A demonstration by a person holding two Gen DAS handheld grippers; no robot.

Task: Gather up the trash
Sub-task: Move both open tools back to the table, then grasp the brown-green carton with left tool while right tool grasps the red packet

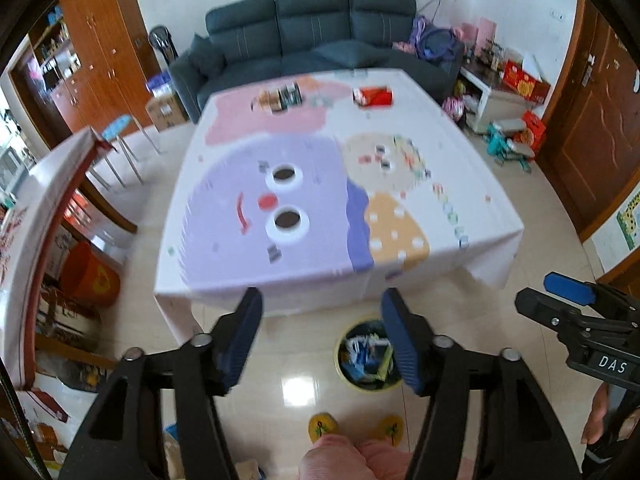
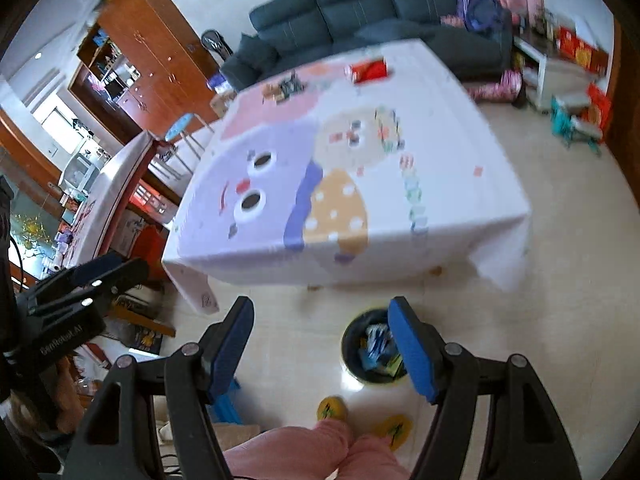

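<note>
A yellow-rimmed trash bin [image 1: 366,356] with a dark liner stands on the floor in front of the table, holding several wrappers; it also shows in the right wrist view [image 2: 370,350]. My left gripper [image 1: 322,308] is open and empty, held above the floor near the table's front edge. My right gripper [image 2: 322,316] is open and empty, also above the floor by the bin. The table [image 1: 460,184] has a cartoon cloth. At its far end lie a red packet [image 1: 374,96] and a dark can with wrappers [image 1: 280,98]. The red packet also shows in the right wrist view [image 2: 370,70].
A dark sofa [image 1: 312,28] stands behind the table. Wooden cabinets [image 1: 100,52] and a second covered table [image 1: 44,200] are at the left. Toys and red boxes [image 1: 520,80] crowd the right wall. The person's legs and yellow slippers [image 1: 324,426] are below the grippers.
</note>
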